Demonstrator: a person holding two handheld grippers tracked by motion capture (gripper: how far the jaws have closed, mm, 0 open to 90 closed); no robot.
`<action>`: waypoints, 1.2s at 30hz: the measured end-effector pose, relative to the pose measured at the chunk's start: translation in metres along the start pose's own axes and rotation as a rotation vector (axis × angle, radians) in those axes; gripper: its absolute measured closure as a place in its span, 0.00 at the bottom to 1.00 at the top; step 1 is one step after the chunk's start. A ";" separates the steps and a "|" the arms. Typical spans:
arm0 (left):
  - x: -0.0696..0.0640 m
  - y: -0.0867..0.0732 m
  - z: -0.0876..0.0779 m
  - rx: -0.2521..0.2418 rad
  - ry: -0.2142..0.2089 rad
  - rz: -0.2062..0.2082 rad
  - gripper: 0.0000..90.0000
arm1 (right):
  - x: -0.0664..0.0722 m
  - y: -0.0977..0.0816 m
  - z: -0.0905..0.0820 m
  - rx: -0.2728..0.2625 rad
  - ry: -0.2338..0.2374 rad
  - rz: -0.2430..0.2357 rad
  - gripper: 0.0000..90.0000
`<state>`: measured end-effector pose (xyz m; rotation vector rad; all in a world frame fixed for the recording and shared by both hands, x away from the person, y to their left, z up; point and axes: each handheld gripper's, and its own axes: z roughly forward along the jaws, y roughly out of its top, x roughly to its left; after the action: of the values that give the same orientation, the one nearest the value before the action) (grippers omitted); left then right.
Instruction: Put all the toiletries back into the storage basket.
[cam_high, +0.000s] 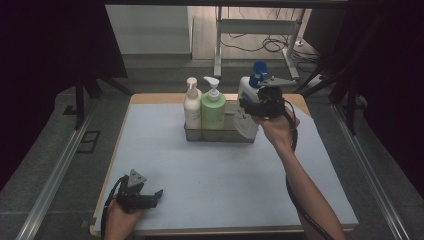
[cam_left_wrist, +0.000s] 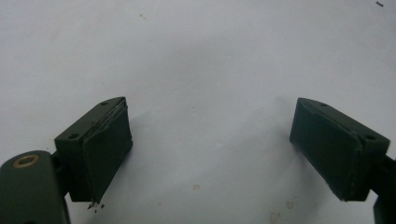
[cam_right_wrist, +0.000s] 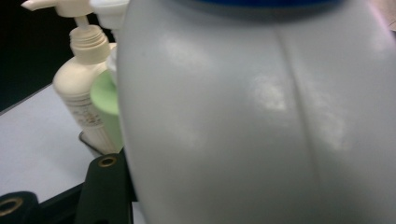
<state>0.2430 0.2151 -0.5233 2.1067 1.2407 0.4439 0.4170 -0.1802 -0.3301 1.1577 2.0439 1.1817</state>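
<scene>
A white bottle (cam_high: 246, 91) with a blue cap (cam_high: 259, 69) is at the right end of a metal wire basket (cam_high: 220, 135). My right gripper (cam_high: 250, 106) is shut on its body from the right side. In the right gripper view the bottle's white body (cam_right_wrist: 261, 121) sits close up, with one black finger (cam_right_wrist: 106, 186) against its left flank. My left gripper (cam_high: 156, 197) rests low near the table's front left corner. Its jaws (cam_left_wrist: 210, 149) stand wide open over the bare mat with nothing between them.
A cream pump bottle (cam_high: 192, 107) and a green pump bottle (cam_high: 213, 110) stand upright in the basket's left part, the cream bottle (cam_right_wrist: 79, 98) beside the green one (cam_right_wrist: 105, 105). A pale blue mat (cam_high: 210, 175) covers the table. Dark frames and floor rails flank the table.
</scene>
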 end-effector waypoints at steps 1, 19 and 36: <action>0.000 0.000 0.000 0.000 0.000 0.000 0.14 | -0.001 0.001 0.002 0.000 -0.004 0.004 0.45; 0.000 0.000 0.000 0.000 0.000 0.000 0.14 | -0.014 0.009 0.030 -0.012 -0.050 0.017 0.45; 0.000 0.000 0.000 0.000 0.000 0.000 0.14 | -0.019 -0.003 0.057 0.018 -0.086 0.031 0.45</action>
<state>0.2429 0.2151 -0.5233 2.1064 1.2410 0.4444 0.4684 -0.1725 -0.3609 1.2314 1.9829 1.1104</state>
